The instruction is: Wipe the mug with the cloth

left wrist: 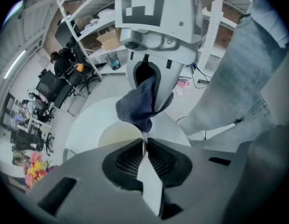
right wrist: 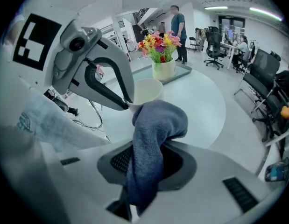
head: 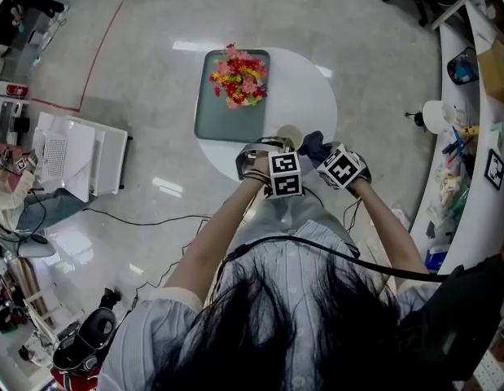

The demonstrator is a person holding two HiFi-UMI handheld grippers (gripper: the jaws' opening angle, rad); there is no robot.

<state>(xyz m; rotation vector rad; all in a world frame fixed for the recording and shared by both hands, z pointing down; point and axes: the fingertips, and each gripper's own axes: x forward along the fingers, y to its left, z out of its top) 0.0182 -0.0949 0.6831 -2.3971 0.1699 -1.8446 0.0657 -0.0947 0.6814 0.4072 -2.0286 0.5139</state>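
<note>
A cream mug point(head: 288, 133) is held up over the near edge of the round white table point(head: 317, 96). My left gripper point(head: 266, 151) is shut on the mug's wall; in the left gripper view the thin wall runs between the jaws point(left wrist: 143, 143), beside the pale inside of the mug point(left wrist: 117, 135). My right gripper point(right wrist: 144, 155) is shut on a dark blue cloth point(right wrist: 156, 125). The cloth's bunched end presses against the mug point(right wrist: 146, 91) just below the rim. In the left gripper view the cloth point(left wrist: 137, 107) hangs from the right gripper point(left wrist: 149, 85) straight ahead.
A vase of red and yellow flowers point(head: 238, 76) stands on a grey-green tray point(head: 215, 116) at the table's far side. A cluttered white bench point(head: 479, 137) runs along the right, a white cabinet point(head: 81, 153) stands left. People point(right wrist: 177, 24) and office chairs point(right wrist: 265, 78) are beyond.
</note>
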